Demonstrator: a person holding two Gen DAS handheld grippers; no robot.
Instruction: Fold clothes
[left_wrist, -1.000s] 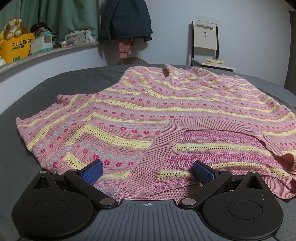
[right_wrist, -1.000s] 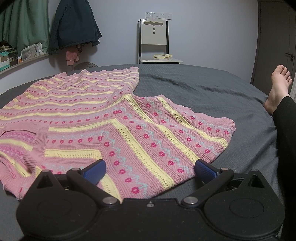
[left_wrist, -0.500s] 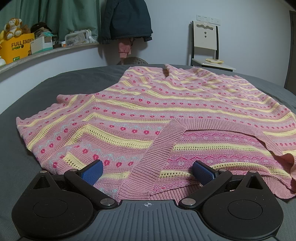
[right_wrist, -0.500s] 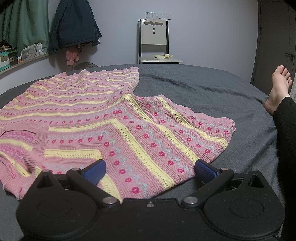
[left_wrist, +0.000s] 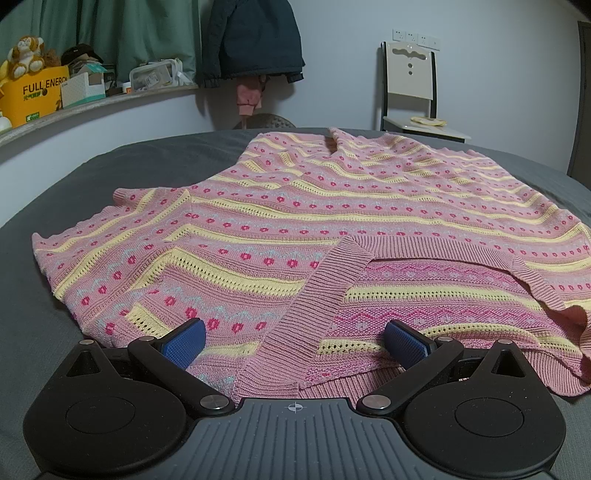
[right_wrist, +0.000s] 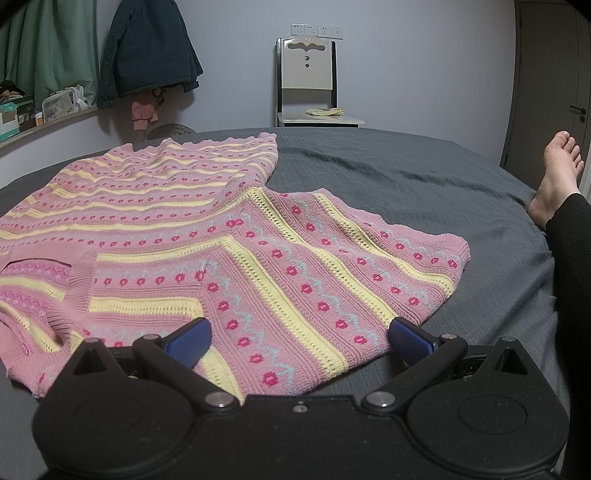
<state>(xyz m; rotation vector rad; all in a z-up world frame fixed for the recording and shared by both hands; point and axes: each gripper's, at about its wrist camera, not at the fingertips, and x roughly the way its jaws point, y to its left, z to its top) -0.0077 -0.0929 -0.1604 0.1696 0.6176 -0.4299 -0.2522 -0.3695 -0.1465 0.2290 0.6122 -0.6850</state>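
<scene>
A pink knit sweater (left_wrist: 314, 221) with yellow stripes and red dots lies spread flat on the dark grey bed (left_wrist: 92, 177). In the left wrist view its ribbed neckline (left_wrist: 314, 314) is just ahead of my left gripper (left_wrist: 295, 341), which is open and empty at the near edge of the garment. In the right wrist view the sweater (right_wrist: 221, 236) has its right sleeve (right_wrist: 351, 269) spread out toward the right. My right gripper (right_wrist: 299, 341) is open and empty over the sleeve's near edge.
A person's bare foot (right_wrist: 557, 173) and black-clad leg (right_wrist: 576, 295) rest on the bed's right side. A white chair (right_wrist: 310, 85) stands by the far wall. A dark jacket (left_wrist: 251, 40) hangs there. A shelf with boxes (left_wrist: 40, 92) runs along the left.
</scene>
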